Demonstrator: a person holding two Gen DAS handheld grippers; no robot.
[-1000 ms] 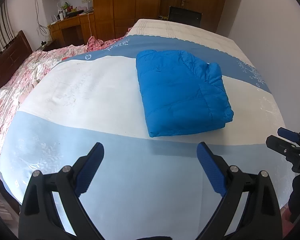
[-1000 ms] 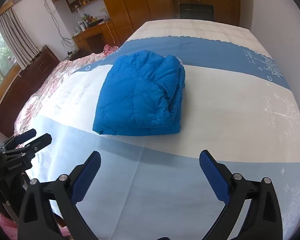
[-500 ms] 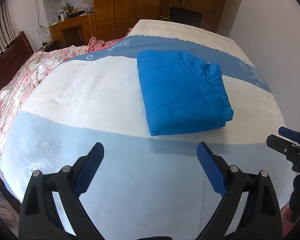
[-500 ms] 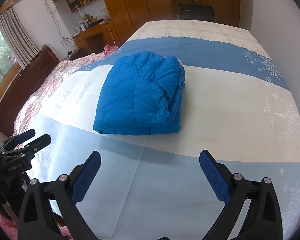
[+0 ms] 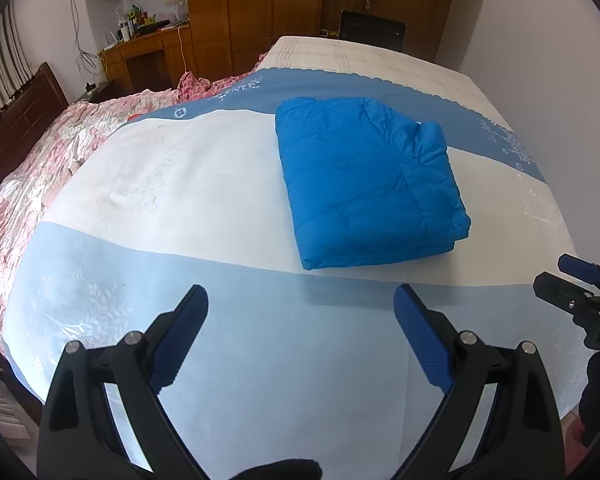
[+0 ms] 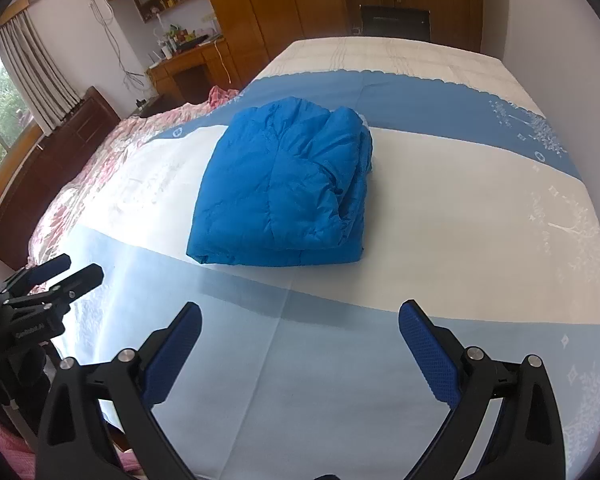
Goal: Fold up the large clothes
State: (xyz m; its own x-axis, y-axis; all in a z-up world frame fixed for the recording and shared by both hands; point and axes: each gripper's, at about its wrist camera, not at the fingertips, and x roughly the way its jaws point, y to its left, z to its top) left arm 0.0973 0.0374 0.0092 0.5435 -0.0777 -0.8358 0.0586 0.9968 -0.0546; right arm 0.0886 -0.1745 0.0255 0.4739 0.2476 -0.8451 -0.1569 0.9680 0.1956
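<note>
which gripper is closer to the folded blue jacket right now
Right, slightly, as far as the views show. The right gripper faces the blue jacket almost head-on; the left gripper sits off its near left corner. Both open, neither touching.

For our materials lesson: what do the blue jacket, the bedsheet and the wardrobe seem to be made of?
Jacket: probably padded nylon or polyester; smooth slight sheen, puffy quilted seams. Bedsheet: likely matte woven cotton; creases and a faint pattern. Wardrobe: seemingly varnished wood; warm brown, panelled.

Only partial lettering — "DA" — shows on the right hand-held gripper (image 5: 568,280).
</note>
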